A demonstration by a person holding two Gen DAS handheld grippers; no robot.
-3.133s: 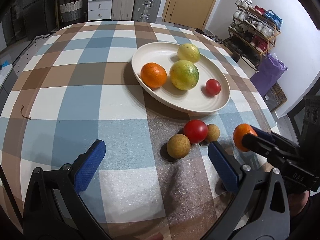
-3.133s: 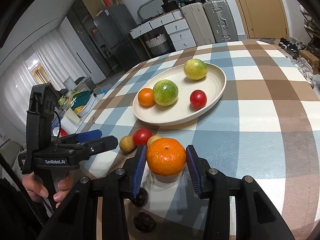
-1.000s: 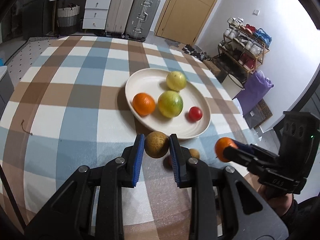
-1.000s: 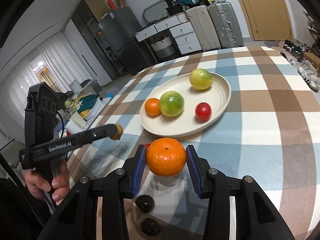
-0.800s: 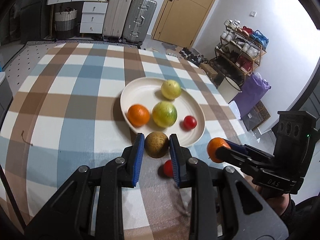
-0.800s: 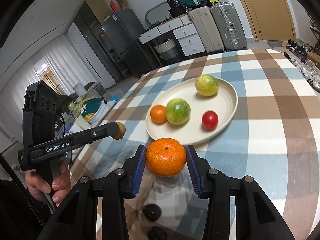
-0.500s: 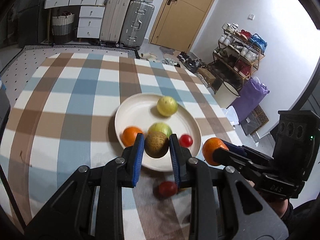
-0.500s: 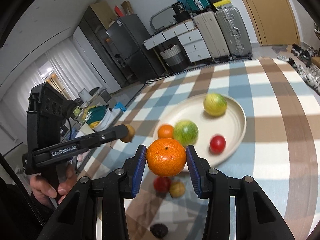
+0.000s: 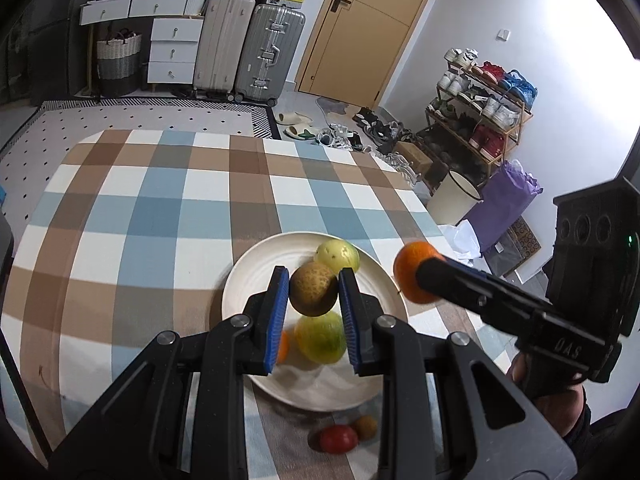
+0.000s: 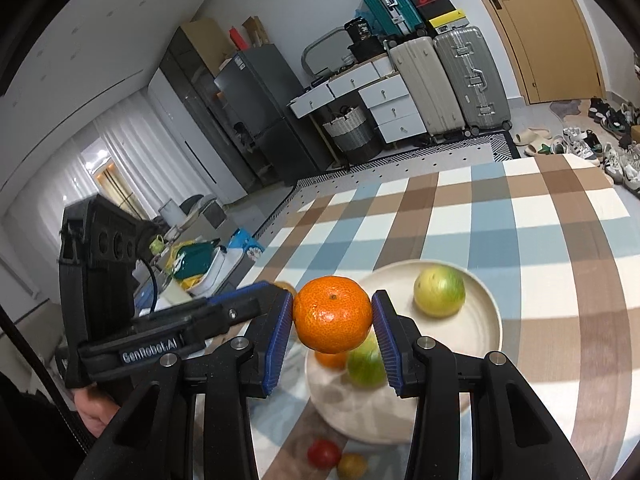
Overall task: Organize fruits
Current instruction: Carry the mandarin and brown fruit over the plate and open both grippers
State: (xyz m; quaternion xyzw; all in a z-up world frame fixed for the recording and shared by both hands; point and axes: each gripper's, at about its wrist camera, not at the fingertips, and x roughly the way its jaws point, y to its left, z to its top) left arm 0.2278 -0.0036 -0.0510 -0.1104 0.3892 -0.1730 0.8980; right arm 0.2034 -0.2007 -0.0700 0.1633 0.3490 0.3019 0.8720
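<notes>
With the left gripper (image 9: 313,289) clamped on a brown fruit (image 9: 313,289) and the right gripper (image 10: 333,314) on a tangerine (image 10: 333,314), both hang above the plate (image 9: 240,280), which lies directly below on the table (image 9: 160,216).

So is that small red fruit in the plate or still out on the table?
Out. The small red fruit lies on the checked tablecloth, just outside the plate's near rim.

White walls and a tan wooden door (image 9: 372,28) close the far end. Beside the door stand two hard suitcases (image 9: 248,48), then a white drawer unit (image 9: 172,50) and a woven basket (image 9: 118,62). A shoe rack (image 9: 484,108) lines the right wall. A dotted rug (image 9: 132,120) covers the floor. Sheer curtains (image 10: 132,160) glow with daylight near a dark fridge (image 10: 256,120).
</notes>
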